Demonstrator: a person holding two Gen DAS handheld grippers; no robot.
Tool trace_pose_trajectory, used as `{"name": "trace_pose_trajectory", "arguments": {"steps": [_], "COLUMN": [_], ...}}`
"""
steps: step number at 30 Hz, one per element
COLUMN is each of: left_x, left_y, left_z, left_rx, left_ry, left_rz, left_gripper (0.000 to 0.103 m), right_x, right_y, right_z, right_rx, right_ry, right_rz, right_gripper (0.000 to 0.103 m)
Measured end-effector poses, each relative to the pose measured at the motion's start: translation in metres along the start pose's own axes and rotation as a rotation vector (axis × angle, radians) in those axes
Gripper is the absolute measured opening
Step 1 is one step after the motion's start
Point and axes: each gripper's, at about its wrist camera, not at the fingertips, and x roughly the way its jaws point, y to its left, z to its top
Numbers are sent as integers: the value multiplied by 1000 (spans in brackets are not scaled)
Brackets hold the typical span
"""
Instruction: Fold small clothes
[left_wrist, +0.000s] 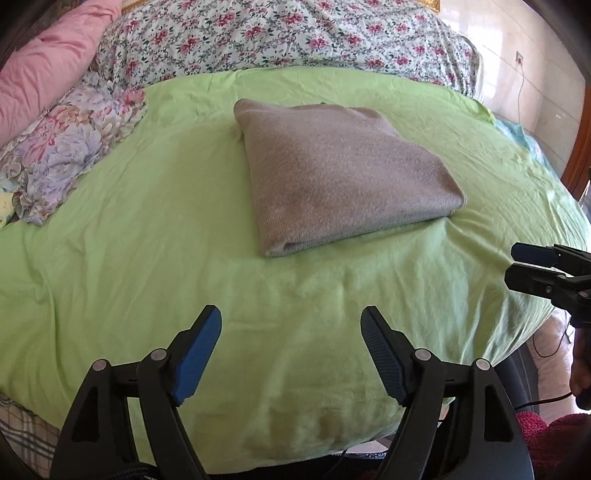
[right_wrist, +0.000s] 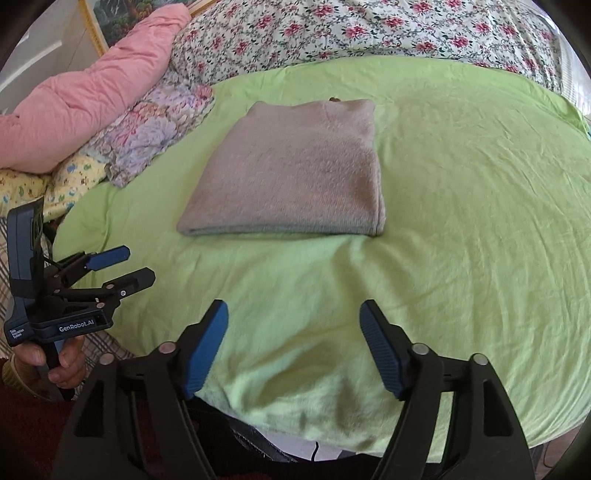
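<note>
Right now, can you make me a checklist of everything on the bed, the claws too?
Surface: green sheet, wrinkled, spread over the bed.
Job's things: beige sweater, folded into a neat rectangle, lying flat mid-sheet, touched by neither claw.
Clutter: pink quilt, pastel flower pillow and yellow printed cloth piled at the sheet's left edge; rose-print bedding behind.
Grippers: left claw open, nothing between its pads; right claw open, empty too. Both hang over the near sheet, short of the sweater.
Cables: a thin dark cable below the bed's right edge.
Surroundings: tiled wall with a socket; picture frame at the far left.
</note>
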Motion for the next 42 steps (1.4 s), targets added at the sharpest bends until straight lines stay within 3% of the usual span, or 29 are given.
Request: {"name": "trace_pose_trajectory", "arguments": {"steps": [16,25,42], "left_x": [1,29,49], "left_y": [-1,4,2], "left_z": [45,61,78], "left_rx": [-6,-24,-21], "left_ry": [-44,3,23], "left_rz": [71,138,157], "left_gripper": [85,87,91], "right_x": [5,26,53], "right_y": [13,9,3], "right_z": [44,59,84], "right_rx": [-64,-53,-63], "right_ry": [-38,-10,11], "right_rz": [-25,-28,-14], "right_gripper": [86,86,86]}}
